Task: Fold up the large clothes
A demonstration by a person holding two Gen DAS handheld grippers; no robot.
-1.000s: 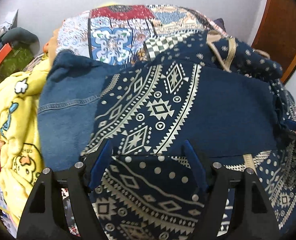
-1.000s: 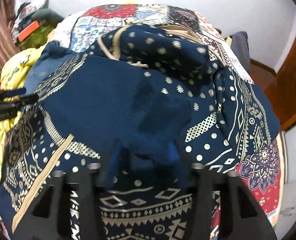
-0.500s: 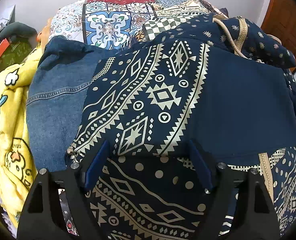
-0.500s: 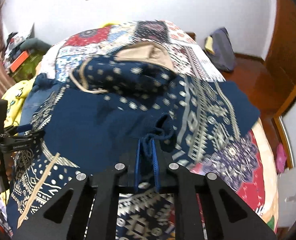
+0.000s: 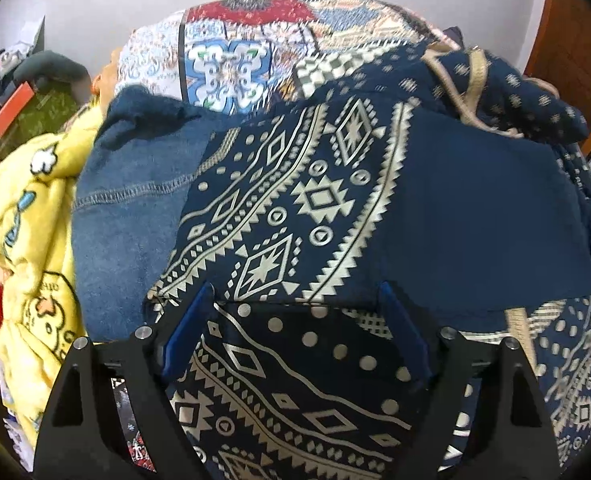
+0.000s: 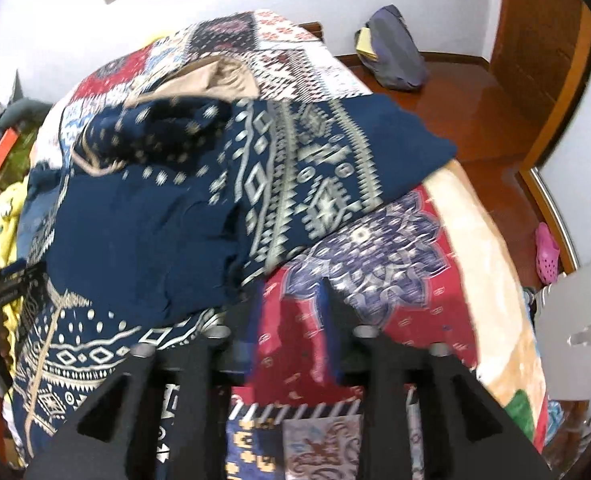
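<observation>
Fingers of left gripper stand wide and are opening further, straddling a folded edge of the navy garment; pads look clear of the cloth, nothing pinched. Likely reason: the fold on this side is laid down and the hand is letting go without dragging it.

Right gripper near the bottom of its own view, fingers part open and opening. Between them only the red patterned bedspread; the garment's edge lies just beside the left finger, not between the two. Frame is motion-blurred, so contact with that edge cannot be told. Judgement: this hand has nothing in it and sits off the right border of the cloth.

Garment lies on the bed, spread over the bedspread, partly folded: a plain navy panel is turned over the printed layer near the left gripper. Farther off, a dotted section with tan drawstring is bunched toward the head of the bed. In the right view a printed flap sticks out to the right, overhanging toward the bed's edge. Long axis runs roughly from the grippers away toward the wall; flap points sideways off it. Probably the next part to fold in.

Beyond, left: jeans under the garment's left edge, then yellow blanket.
</observation>
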